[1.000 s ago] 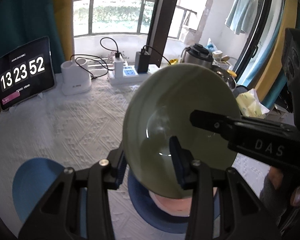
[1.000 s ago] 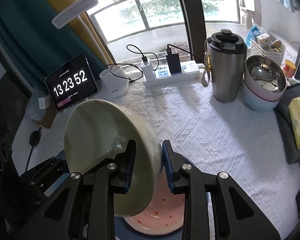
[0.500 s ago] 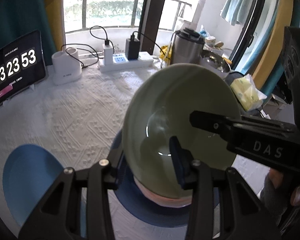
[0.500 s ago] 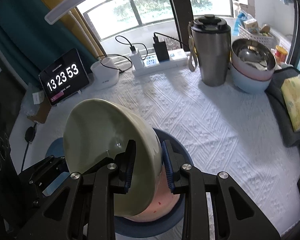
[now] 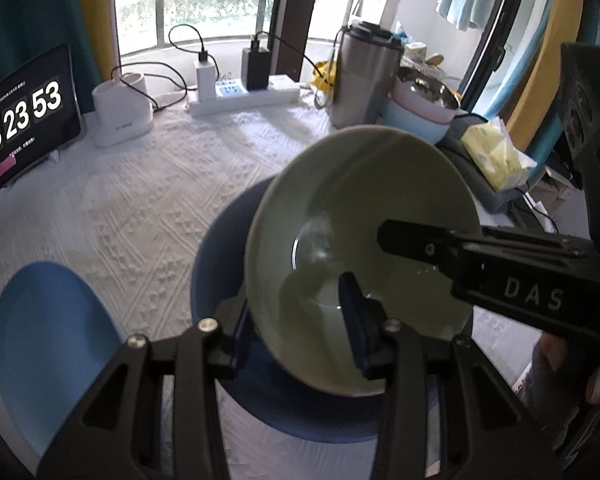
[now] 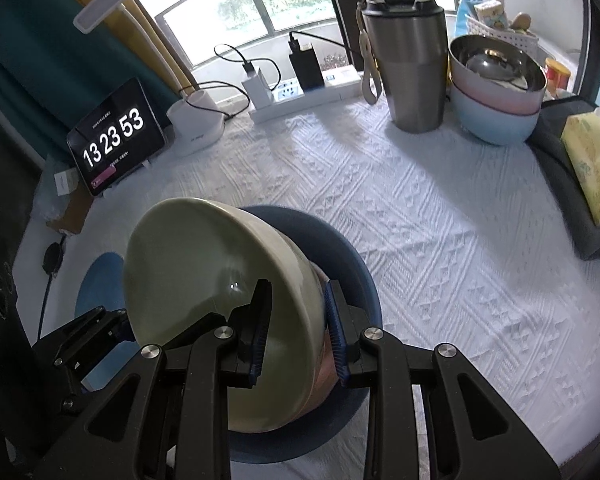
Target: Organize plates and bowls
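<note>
Both grippers hold one pale green bowl (image 5: 356, 240) by its rim, tilted, low over a dark blue plate (image 5: 220, 240). My left gripper (image 5: 296, 320) is shut on its near rim. My right gripper (image 6: 296, 320) is shut on the opposite rim of the green bowl (image 6: 204, 264). A pink bowl (image 6: 324, 376) sits under it on the dark blue plate (image 6: 348, 252). A light blue plate (image 5: 48, 344) lies flat on the table to the left; it also shows in the right wrist view (image 6: 100, 284).
A white textured cloth (image 6: 440, 220) covers the table. At the back stand a steel tumbler (image 6: 412, 56), stacked bowls (image 6: 496, 96), a power strip (image 6: 300, 92), a white holder (image 6: 196, 124) and a clock tablet (image 6: 116, 136). A tissue pack (image 6: 592, 160) lies right.
Both grippers have lowered the green bowl toward the pink bowl on the dark blue plate. The views have tipped down and the table's back objects now show more.
</note>
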Motion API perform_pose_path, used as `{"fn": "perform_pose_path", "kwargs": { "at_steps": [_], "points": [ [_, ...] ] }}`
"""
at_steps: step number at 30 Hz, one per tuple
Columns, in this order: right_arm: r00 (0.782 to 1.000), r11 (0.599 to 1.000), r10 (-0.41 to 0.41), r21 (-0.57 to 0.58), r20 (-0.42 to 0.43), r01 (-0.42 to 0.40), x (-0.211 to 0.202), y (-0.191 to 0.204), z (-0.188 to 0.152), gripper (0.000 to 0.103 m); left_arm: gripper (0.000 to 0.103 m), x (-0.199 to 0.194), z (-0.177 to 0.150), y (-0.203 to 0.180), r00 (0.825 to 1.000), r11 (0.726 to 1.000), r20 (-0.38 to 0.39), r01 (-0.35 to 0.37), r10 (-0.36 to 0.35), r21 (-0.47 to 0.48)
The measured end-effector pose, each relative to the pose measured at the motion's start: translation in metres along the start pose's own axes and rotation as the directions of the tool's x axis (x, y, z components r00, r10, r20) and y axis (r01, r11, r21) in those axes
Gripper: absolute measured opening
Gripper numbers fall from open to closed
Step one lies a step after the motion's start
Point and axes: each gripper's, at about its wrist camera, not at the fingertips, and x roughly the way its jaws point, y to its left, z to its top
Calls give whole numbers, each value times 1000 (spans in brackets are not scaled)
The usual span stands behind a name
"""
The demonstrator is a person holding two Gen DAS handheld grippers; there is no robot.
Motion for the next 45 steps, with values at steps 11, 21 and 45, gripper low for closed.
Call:
{"fn": "perform_pose_path", "kwargs": {
  "at_steps": [11, 21, 45],
  "points": [
    [1000, 1000, -10, 1, -23, 10, 2, -4, -5, 29, 41, 2, -7, -6, 1000, 999, -7, -5, 5, 34],
    [997, 995, -72, -64, -26, 70, 5, 5, -5, 29, 41, -1, -10, -4, 1000, 998, 3, -4, 4, 56],
    [992, 982, -128, -139, -11, 126, -5, 14, -10, 32, 42, -17, -4, 12, 999, 1000, 53, -4, 2, 29]
  ]
}}
